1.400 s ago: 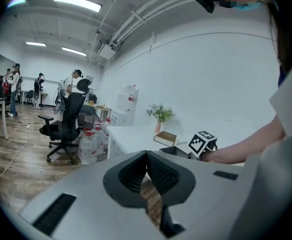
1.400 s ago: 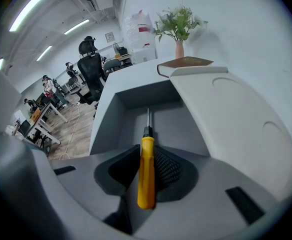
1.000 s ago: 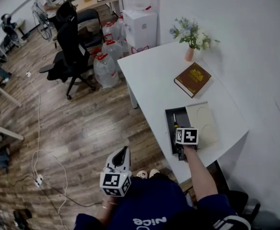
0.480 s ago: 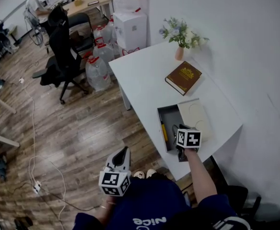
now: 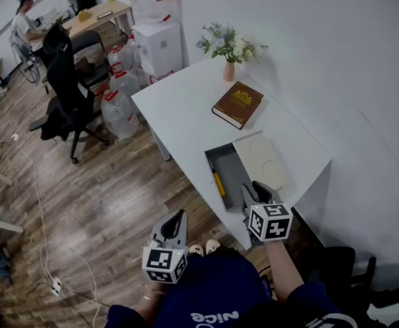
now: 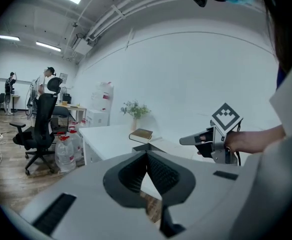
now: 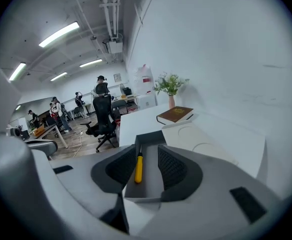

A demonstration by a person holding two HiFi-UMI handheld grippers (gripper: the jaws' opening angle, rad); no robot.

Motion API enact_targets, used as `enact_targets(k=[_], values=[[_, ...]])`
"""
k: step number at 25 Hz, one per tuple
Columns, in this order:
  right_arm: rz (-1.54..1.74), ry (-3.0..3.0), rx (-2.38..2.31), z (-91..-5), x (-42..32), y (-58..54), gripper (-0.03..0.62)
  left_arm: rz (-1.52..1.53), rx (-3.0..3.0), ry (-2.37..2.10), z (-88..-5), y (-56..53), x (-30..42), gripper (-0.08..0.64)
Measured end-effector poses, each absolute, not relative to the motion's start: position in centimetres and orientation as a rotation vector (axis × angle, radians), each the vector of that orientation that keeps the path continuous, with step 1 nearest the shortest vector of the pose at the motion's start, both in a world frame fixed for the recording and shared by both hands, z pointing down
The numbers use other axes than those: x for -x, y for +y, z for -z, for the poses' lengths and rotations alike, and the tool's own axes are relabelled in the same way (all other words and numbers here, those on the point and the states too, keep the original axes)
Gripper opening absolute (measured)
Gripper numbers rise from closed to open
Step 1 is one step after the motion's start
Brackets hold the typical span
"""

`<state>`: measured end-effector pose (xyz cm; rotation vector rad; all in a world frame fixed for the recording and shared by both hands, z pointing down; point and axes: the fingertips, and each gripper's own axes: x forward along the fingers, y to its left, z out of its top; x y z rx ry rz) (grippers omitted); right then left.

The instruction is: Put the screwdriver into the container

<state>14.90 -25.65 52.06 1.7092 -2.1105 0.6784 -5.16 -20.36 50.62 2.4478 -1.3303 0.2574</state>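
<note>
Screwdriver (image 5: 218, 183) is being seen lying inside the grey container (image 5: 232, 173), yellow handle along its left wall, shaft pointing away. The placement is being judged as done. The container is sitting on the white table (image 5: 179, 108), close to the near edge, with a cream lid (image 5: 262, 160) touching its right side.

Right gripper (image 5: 254, 191): its jaws have just been opened and are being held wide apart, with nothing gripped; only the container is being framed between them, below.

Left gripper (image 5: 178, 216): jaw tips are being held together, with nothing between them.

Risk: the container could be nudged off the near table edge if a spread jaw is caught on its rim during withdrawal.

Pose: the right gripper is being held over the container's near end, tilted forward and down, marker cube uppermost. The left gripper is being held low over the floor, clear of the table.
</note>
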Motion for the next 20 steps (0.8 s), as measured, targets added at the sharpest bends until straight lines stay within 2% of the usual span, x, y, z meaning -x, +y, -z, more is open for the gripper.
enact_targets(k=[11, 20], values=[[-0.442, -2.047, -1.833, -50.2, -16.4, -16.6, 0.149, -0.249, -2.581, -1.112, -49.9, -19.0, 0.2, 0.017], [-0.536, -2.008, -1.899, -51.7, -16.6, -12.7, 0.15, -0.221, -2.65, -0.953, -50.1, -17.8, -3.3, 0.017]])
